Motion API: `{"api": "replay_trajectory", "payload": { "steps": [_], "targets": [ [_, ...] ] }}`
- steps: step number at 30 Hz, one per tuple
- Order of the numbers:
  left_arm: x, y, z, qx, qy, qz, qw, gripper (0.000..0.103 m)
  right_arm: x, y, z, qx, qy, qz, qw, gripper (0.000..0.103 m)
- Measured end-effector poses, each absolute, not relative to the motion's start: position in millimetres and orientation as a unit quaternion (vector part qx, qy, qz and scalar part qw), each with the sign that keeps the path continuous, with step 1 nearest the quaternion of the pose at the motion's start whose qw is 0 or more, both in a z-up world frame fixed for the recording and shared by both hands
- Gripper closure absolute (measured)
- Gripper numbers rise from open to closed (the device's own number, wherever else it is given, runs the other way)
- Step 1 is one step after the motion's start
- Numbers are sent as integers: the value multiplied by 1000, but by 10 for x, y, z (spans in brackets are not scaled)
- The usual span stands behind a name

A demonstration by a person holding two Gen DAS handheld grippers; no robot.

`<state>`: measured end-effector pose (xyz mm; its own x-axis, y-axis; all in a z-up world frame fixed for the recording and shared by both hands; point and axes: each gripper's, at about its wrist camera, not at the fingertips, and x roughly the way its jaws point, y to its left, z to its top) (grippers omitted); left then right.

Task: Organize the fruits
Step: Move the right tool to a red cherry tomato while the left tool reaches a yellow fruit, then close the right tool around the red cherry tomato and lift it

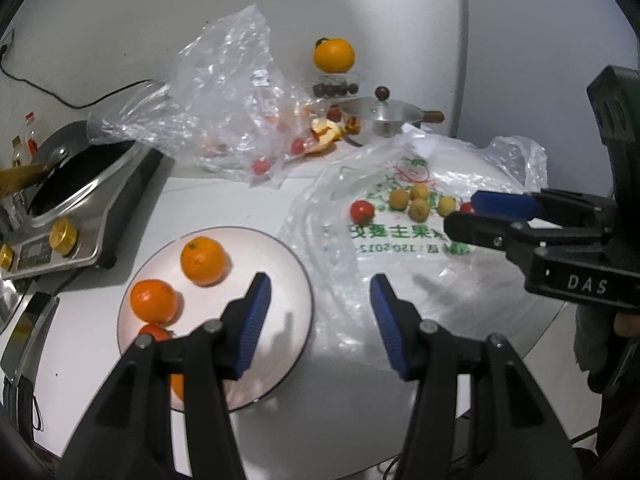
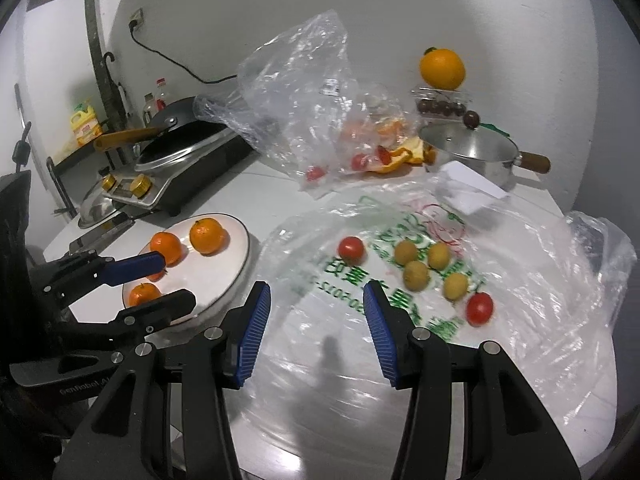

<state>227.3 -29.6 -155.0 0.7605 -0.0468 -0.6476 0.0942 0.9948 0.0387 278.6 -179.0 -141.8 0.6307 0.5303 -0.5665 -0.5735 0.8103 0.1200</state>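
Observation:
A white plate (image 1: 286,276) holds several oranges (image 1: 203,261); one is half hidden behind my left finger. My left gripper (image 1: 320,312) hovers open over the plate's right edge with nothing between its pads. In the right wrist view it shows as the left gripper (image 2: 178,278) above the plate (image 2: 224,276) and its oranges (image 2: 207,236). A printed plastic bag (image 2: 400,340) lies flat, with two red tomatoes (image 2: 351,249) and several small yellow fruits (image 2: 416,275) on it. My right gripper (image 2: 316,304) is open and empty above the bag's near part, short of the fruits. The right gripper (image 1: 460,212) also shows beside the yellow fruits (image 1: 419,207).
A cooker with a dark wok (image 2: 180,132) stands at the left. A crumpled clear bag (image 2: 304,92) with peel and small tomatoes lies at the back. Behind it stand a lidded steel pot (image 2: 468,152) and a large orange (image 2: 442,68) on a clear box.

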Motion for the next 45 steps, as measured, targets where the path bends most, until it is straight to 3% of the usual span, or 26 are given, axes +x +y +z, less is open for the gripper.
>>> {"api": "replay_trajectory", "payload": {
  "steps": [14,32,45],
  "targets": [
    [2428,-667,-1597,56,357,-49,931,50,2860,-2236,-1520,-27,303,286,908,53],
    [2817,-982,-1738,64,375,-62,923,50,3254,-2584,-1705,-27,332,268,904,73],
    [3111,-1168,-1725,77,375,-74,921,50,3623,-2644,-1813,-25,357,266,895,76]
  ]
}}
